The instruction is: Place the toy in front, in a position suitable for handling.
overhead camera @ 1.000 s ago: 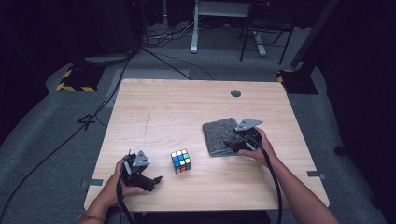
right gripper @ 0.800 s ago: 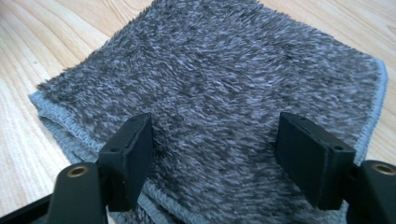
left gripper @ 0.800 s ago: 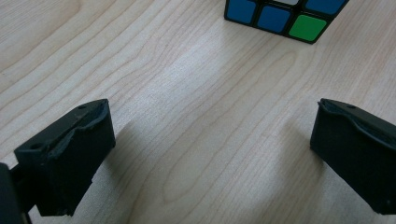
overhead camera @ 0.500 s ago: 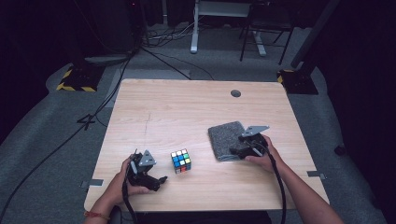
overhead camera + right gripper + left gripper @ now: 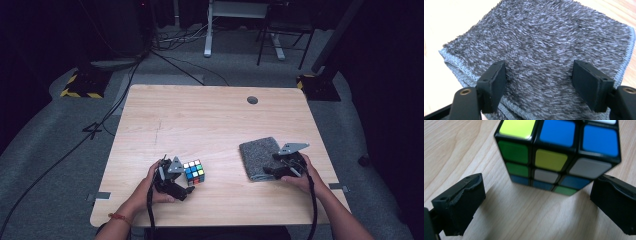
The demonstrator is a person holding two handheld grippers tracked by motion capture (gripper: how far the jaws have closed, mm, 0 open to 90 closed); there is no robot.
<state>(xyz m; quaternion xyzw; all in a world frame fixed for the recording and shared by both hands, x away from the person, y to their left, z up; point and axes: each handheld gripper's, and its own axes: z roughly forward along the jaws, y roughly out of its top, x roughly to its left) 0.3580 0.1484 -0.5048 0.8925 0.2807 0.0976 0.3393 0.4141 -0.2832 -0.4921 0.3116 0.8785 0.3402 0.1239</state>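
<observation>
A scrambled puzzle cube (image 5: 193, 172) (image 5: 556, 152) rests on the wooden table (image 5: 210, 120), near the front left. My left gripper (image 5: 186, 186) (image 5: 536, 202) is open just in front of the cube, its jaws spread wider than the cube and clear of it. A folded grey fluffy cloth (image 5: 258, 157) (image 5: 544, 50) lies at the front right. My right gripper (image 5: 270, 171) (image 5: 540, 82) hovers open over the cloth's near part, jaws apart with pile between them.
A round cable hole (image 5: 252, 100) sits near the table's far edge. Beyond the table stand a white desk frame (image 5: 220, 20) and a chair (image 5: 285, 35) on grey floor. Cables trail along the floor at the left.
The left gripper has moved right, up to the cube. The right gripper and the cloth have shifted slightly toward the front edge.
</observation>
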